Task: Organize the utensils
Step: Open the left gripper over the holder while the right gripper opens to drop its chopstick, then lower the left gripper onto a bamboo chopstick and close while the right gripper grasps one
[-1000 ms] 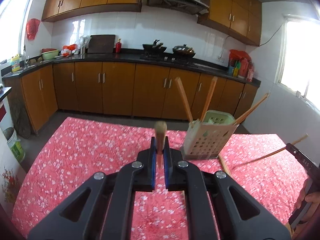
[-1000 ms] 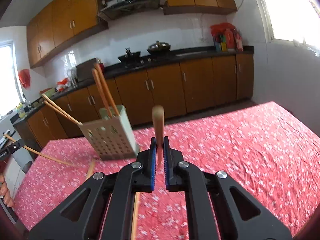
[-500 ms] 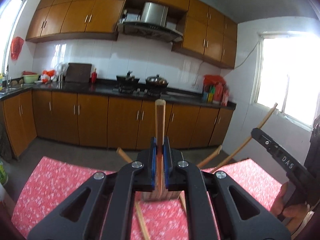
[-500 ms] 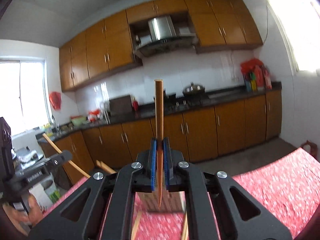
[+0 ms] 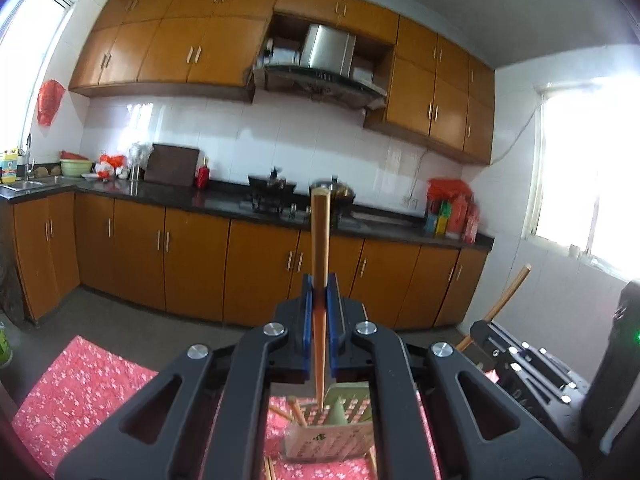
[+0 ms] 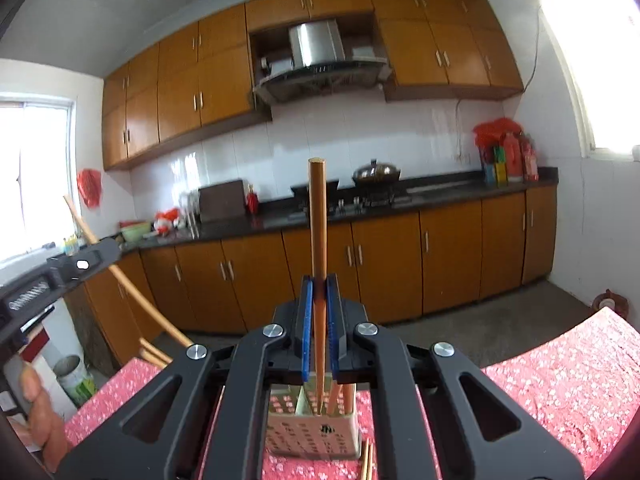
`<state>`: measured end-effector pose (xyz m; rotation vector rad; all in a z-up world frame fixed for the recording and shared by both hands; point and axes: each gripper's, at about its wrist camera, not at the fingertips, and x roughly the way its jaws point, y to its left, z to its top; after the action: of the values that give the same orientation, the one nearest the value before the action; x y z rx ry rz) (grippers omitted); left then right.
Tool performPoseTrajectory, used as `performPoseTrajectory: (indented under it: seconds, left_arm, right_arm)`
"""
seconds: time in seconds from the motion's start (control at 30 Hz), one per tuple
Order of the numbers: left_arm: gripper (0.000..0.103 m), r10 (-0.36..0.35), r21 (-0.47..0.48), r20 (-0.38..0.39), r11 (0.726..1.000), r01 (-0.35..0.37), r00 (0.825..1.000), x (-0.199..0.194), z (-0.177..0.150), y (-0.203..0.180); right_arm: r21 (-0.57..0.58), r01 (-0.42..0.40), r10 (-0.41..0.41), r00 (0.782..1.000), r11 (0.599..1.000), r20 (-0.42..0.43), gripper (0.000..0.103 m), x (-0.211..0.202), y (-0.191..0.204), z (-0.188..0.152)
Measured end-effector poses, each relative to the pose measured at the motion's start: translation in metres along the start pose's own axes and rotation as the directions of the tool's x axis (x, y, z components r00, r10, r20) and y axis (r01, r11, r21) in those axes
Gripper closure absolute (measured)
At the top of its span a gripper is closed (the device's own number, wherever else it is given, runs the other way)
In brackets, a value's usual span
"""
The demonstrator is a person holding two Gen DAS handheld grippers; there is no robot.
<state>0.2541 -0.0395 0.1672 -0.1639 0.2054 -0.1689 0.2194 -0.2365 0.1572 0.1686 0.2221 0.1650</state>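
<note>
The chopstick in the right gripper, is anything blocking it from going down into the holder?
Nothing visible does. The chopstick hangs upright with its tip right at the open top of the holder; the chopsticks already inside lean aside.

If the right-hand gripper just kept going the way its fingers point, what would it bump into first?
Probably nothing near. The right gripper, shut on an upright chopstick, points across open floor at the lower cabinets under the counter. The utensil holder sits below that line. Depth is uncertain.

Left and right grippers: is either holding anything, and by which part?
Each holds one wooden chopstick upright. The left gripper clamps its chopstick around mid-length; the right gripper clamps its chopstick likewise, thin tips pointing down toward the holder.
</note>
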Motion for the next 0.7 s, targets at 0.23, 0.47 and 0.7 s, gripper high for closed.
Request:
performPoseTrajectory:
  seconds: [0.23, 0.47, 0.7]
  left_arm:
    - [0.077, 0.018, -0.009, -0.065, 1.0, -0.018, 0.998, 0.01, -0.013, 0.008]
    - [0.061, 0.062, -0.01, -0.064, 0.998, -0.063, 0.996, -0.041, -0.022, 0.036]
    - [0.056, 0.14, 0.022, -0.26, 0.99, -0.139, 0.955, -0.067, -0.114, 0.084]
  right_arm:
    - [-0.018, 0.01, -0.01, 1.0, 1.0, 0.029, 0.063, -0.021, 0.001, 0.004]
    - [0.032, 0.062, -0.063, 0.998, 0.998, 0.02, 0.063, -0.062, -0.026, -0.001]
    - [0.049, 0.149, -0.126, 0.94, 0.988, -0.318, 0.064, -0.05, -0.066, -0.095]
